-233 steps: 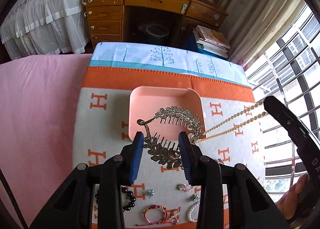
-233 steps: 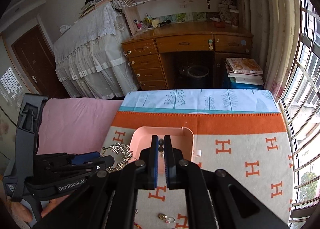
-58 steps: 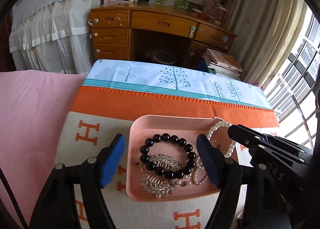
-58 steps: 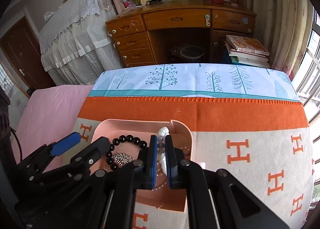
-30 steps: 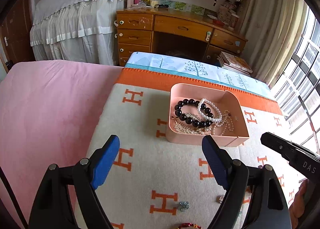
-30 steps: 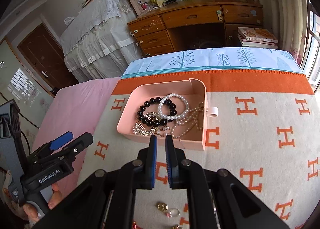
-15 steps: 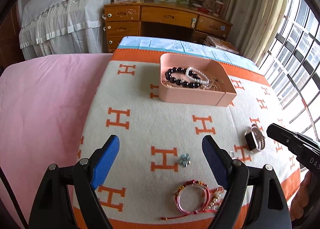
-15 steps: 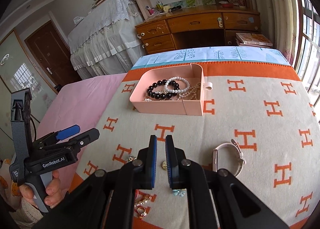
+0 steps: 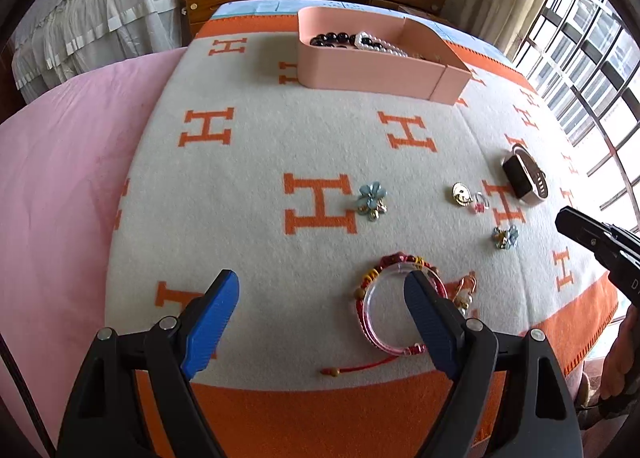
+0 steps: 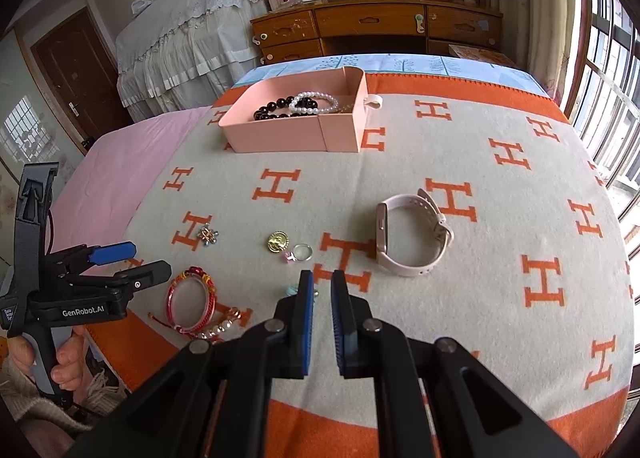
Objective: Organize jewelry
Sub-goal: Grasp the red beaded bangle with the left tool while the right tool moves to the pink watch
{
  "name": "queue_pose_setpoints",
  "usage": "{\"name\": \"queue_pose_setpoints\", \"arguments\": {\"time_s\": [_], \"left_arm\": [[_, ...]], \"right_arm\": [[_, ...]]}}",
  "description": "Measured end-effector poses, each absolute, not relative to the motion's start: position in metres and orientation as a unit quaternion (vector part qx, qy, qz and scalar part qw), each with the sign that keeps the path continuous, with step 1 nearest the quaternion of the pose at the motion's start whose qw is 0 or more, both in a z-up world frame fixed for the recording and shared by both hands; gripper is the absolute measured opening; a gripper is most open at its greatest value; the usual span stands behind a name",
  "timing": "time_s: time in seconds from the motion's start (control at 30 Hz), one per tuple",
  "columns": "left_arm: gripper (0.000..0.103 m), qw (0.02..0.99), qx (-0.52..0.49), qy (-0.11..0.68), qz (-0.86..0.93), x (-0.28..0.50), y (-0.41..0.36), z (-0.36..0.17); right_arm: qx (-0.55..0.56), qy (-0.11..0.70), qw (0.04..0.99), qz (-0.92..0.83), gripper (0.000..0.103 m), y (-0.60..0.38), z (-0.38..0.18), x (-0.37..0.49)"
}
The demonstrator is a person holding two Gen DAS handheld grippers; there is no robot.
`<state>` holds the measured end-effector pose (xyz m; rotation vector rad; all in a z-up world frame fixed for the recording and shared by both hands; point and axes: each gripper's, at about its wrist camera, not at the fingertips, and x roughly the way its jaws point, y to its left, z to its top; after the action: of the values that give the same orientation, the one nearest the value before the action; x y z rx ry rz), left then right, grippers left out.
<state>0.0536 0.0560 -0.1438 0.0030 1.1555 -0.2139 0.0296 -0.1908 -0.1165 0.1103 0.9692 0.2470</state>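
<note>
Left gripper [image 9: 322, 298], jaws spread wide and empty, hangs over the red bracelet [image 9: 394, 304]. Right gripper [image 10: 322, 294], jaws narrowly parted, holds nothing near the watch [image 10: 412, 236].

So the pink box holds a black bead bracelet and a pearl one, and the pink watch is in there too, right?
Not quite. The pink box holds the black bead bracelet and the pearl one, but the pink watch lies outside it on the blanket, as the right wrist view shows.

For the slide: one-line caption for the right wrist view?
Right gripper nearly closed above the H-patterned blanket, with watch, ring and coin loose; pink tray beyond.
</note>
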Motion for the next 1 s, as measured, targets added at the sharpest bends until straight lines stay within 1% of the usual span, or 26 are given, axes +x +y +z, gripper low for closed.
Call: {"name": "queue_pose_setpoints", "arguments": {"time_s": [0.2,0.27,0.33,0.4,0.47,0.6,0.63,0.67,0.73,0.77,0.8,0.83,0.9,1.0], "left_arm": [[0.083,0.825,0.011,0.556,-0.105,0.048,0.047,-0.15],[0.078,0.825,0.013,0.556,-0.101,0.047,0.045,-0.15],[0.064,0.821,0.014,0.562,-0.098,0.048,0.043,-0.151],[0.059,0.815,0.014,0.572,-0.097,0.049,0.042,-0.153],[0.058,0.808,0.015,0.581,-0.096,0.049,0.04,-0.156],[0.053,0.806,0.034,0.584,-0.089,0.047,0.032,-0.156],[0.048,0.807,0.046,0.583,-0.082,0.046,0.029,-0.157],[0.045,0.807,0.053,0.582,-0.082,0.046,0.026,-0.156],[0.027,0.807,0.059,0.581,-0.089,0.044,0.021,-0.154],[0.022,0.807,0.062,0.58,-0.093,0.044,0.017,-0.153],[0.013,0.807,0.062,0.579,-0.096,0.044,0.015,-0.153],[0.009,0.807,0.061,0.579,-0.097,0.043,0.014,-0.152],[0.006,0.809,0.055,0.578,-0.093,0.043,0.014,-0.153],[0.006,0.812,0.032,0.575,-0.093,0.044,0.016,-0.151]], "right_arm": [[0.062,0.469,0.873,0.116,0.009,-0.198,-0.125,0.025],[0.064,0.469,0.873,0.119,0.009,-0.197,-0.126,0.025],[0.065,0.469,0.872,0.124,0.009,-0.197,-0.127,0.025],[0.064,0.468,0.872,0.125,0.009,-0.197,-0.128,0.026],[0.063,0.468,0.872,0.126,0.009,-0.197,-0.13,0.026],[0.065,0.466,0.873,0.126,0.009,-0.199,-0.13,0.026],[0.066,0.466,0.873,0.126,0.009,-0.2,-0.13,0.026],[0.067,0.465,0.874,0.126,0.009,-0.202,-0.13,0.026],[0.069,0.465,0.874,0.126,0.009,-0.204,-0.131,0.026],[0.071,0.465,0.874,0.127,0.009,-0.204,-0.131,0.026],[0.072,0.464,0.874,0.126,0.009,-0.205,-0.131,0.026],[0.074,0.464,0.874,0.126,0.009,-0.207,-0.131,0.026],[0.078,0.462,0.874,0.125,0.009,-0.209,-0.131,0.025],[0.08,0.457,0.878,0.119,0.009,-0.213,-0.128,0.024]]}}
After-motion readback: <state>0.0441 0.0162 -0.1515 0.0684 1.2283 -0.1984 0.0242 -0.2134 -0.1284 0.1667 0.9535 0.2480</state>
